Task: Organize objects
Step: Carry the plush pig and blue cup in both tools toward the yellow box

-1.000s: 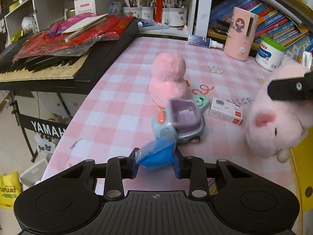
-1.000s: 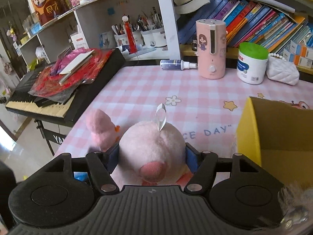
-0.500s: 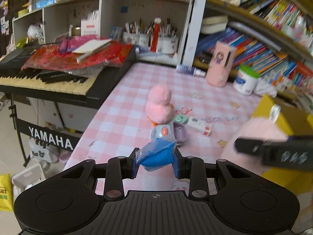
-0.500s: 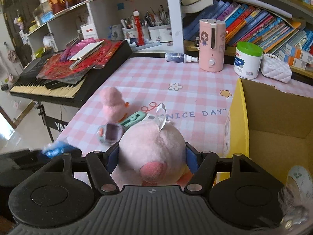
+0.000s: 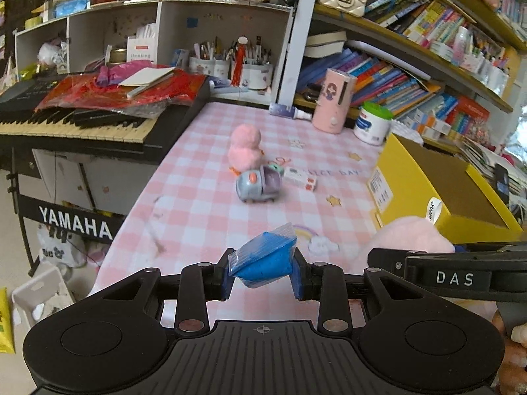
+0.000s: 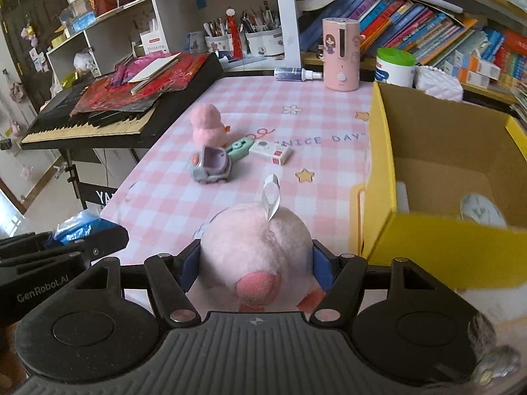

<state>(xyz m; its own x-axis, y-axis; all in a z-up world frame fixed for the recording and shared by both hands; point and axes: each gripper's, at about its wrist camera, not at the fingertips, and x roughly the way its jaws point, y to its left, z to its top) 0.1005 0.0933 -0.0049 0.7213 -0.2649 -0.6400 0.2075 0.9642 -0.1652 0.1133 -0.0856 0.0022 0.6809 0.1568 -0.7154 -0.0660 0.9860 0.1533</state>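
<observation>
While left tongs (image 5: pixel 263 276) pinch blue bag (image 5: pixel 265 256) corner-up, right tongs (image 6: pixel 255 266) clamp snout-rearward plush pig (image 6: pixel 257 247).

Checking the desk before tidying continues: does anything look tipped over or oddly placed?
Yes: a spray bottle lies on its side by the upright pink dispenser, and red wrapping with a notebook is piled on the keyboard.

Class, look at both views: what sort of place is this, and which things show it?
Most likely a child's study or bedroom at home: shelves packed with books, pen pots, a Yamaha keyboard, and plush toys on a pink checked table.
</observation>
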